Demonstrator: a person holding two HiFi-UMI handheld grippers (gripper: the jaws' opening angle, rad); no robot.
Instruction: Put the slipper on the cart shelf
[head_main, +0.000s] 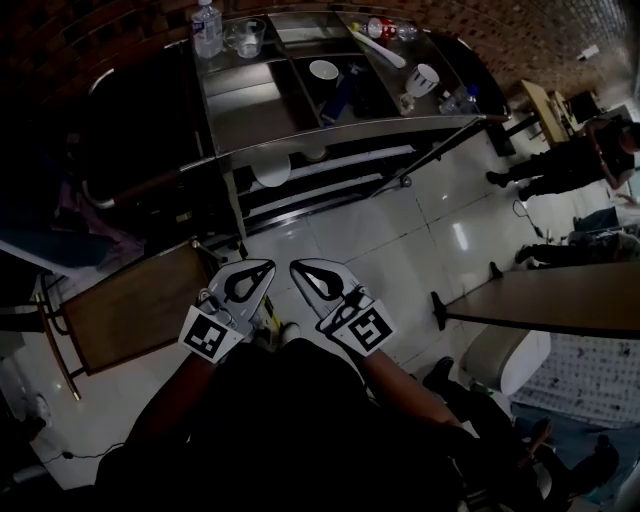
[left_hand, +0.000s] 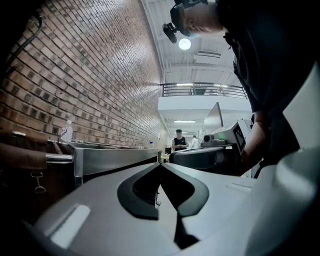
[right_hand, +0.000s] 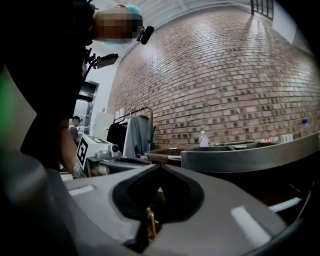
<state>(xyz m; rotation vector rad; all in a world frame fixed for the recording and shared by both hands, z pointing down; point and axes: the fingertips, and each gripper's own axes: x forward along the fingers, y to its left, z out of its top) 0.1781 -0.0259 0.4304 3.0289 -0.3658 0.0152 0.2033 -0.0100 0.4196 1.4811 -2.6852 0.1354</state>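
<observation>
Jaws clenched on nothing: you held your left gripper (head_main: 266, 268) and your right gripper (head_main: 297, 266) side by side above the pale tiled floor (head_main: 400, 240), their tips near each other but apart. Both pointed toward the steel cart (head_main: 330, 130). In each gripper view the two jaws met at the tip, with no object between them.

The slipper could not be picked out for certain in any view. A pale rounded thing (head_main: 272, 170) lay on the cart's lower shelf (head_main: 300, 196), partly tucked under the top rim, and what it was could not be told.

On the cart's top, split into compartments, a clear water bottle (head_main: 207, 28) stood upright at the far left corner, with a glass (head_main: 247, 38) just beside it. A white bowl (head_main: 323, 69) sat in a middle compartment and a white cup (head_main: 424, 78) toward the right end.

To your left stood a brown wooden bench (head_main: 140, 305), near the left gripper. Another wooden-topped bench (head_main: 555, 298) ran in from the right edge. Beyond it, a person in dark clothes (head_main: 565, 162) was on the floor space, well apart from you. A brick wall (right_hand: 225, 80) rose behind the cart.
</observation>
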